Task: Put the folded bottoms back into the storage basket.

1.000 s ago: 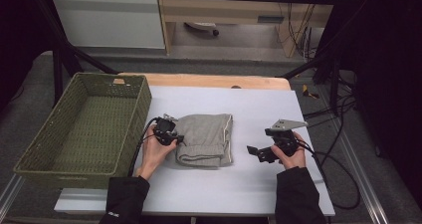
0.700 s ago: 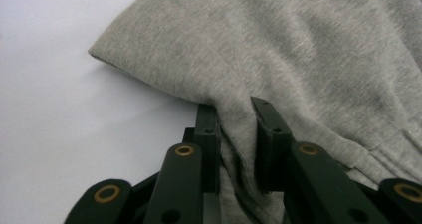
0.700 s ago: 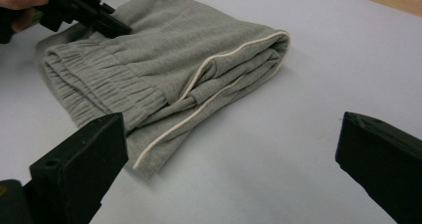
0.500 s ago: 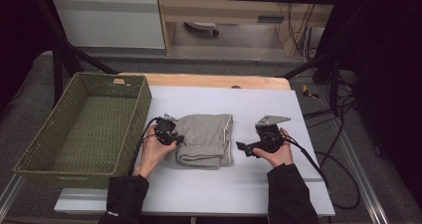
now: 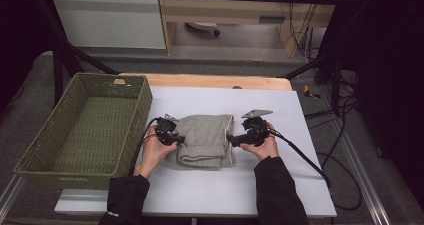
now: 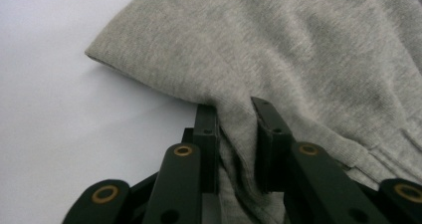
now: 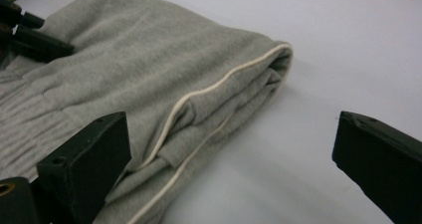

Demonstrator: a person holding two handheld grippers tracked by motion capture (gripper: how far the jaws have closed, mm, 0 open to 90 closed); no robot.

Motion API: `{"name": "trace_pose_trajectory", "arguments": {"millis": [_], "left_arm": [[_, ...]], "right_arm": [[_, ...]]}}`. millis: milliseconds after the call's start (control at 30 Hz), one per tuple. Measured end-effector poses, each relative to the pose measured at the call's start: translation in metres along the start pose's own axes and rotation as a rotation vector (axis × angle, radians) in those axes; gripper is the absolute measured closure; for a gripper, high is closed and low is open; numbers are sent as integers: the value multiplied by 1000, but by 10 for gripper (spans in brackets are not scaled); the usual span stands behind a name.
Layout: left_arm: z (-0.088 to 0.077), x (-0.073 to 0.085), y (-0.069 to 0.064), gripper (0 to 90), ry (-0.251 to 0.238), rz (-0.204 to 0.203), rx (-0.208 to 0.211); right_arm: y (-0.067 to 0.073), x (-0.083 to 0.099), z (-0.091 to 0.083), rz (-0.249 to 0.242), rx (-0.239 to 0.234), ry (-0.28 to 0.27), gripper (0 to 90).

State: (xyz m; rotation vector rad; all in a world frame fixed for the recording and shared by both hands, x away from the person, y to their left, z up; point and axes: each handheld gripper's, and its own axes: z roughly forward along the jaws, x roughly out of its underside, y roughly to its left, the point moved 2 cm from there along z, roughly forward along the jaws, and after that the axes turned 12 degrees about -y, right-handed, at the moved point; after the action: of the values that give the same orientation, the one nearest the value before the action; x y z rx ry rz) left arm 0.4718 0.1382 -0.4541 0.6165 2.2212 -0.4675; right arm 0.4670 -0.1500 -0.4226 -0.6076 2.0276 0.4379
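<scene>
A folded grey garment point(image 5: 205, 137) with pale piping lies in the middle of the white table point(image 5: 225, 195). My left gripper point(image 5: 179, 140) is shut on the garment's left edge; in the left gripper view a pinch of the grey cloth point(image 6: 298, 50) sits between the jaws of that gripper point(image 6: 234, 109). My right gripper point(image 5: 231, 137) stands open at the garment's right edge. In the right gripper view one jaw is over the folded cloth point(image 7: 149, 74) and the other over bare table, with the gripper point(image 7: 229, 129) straddling the piped fold. The left gripper point(image 7: 30, 37) shows at the far side.
A green woven basket point(image 5: 142, 100) stands at the table's left, close to my left hand. A wooden strip point(image 5: 210, 81) runs along the table's far edge. Black cables trail off the right side to the floor point(image 5: 320, 170).
My right gripper has moved left across the table from well apart to the garment's right edge. The left gripper and the garment have stayed put.
</scene>
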Motion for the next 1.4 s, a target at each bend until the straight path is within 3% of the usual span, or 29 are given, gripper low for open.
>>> {"name": "trace_pose_trajectory", "arguments": {"millis": [267, 700, 1000, 1133, 1400], "left_arm": [[0, 0, 0, 745, 2, 2, 1], [0, -1, 0, 745, 3, 2, 4], [1, -1, 0, 746, 4, 2, 4], [1, -1, 1, 746, 3, 1, 6], [1, -1, 1, 745, 3, -1, 5]], "right_arm": [[0, -2, 24, 24, 34, 17, 63], [2, 12, 46, 54, 22, 63, 180], [3, 14, 48, 131, -20, 111, 311], [4, 15, 49, 136, -16, 112, 320], [6, 15, 46, 162, -31, 117, 460]]}}
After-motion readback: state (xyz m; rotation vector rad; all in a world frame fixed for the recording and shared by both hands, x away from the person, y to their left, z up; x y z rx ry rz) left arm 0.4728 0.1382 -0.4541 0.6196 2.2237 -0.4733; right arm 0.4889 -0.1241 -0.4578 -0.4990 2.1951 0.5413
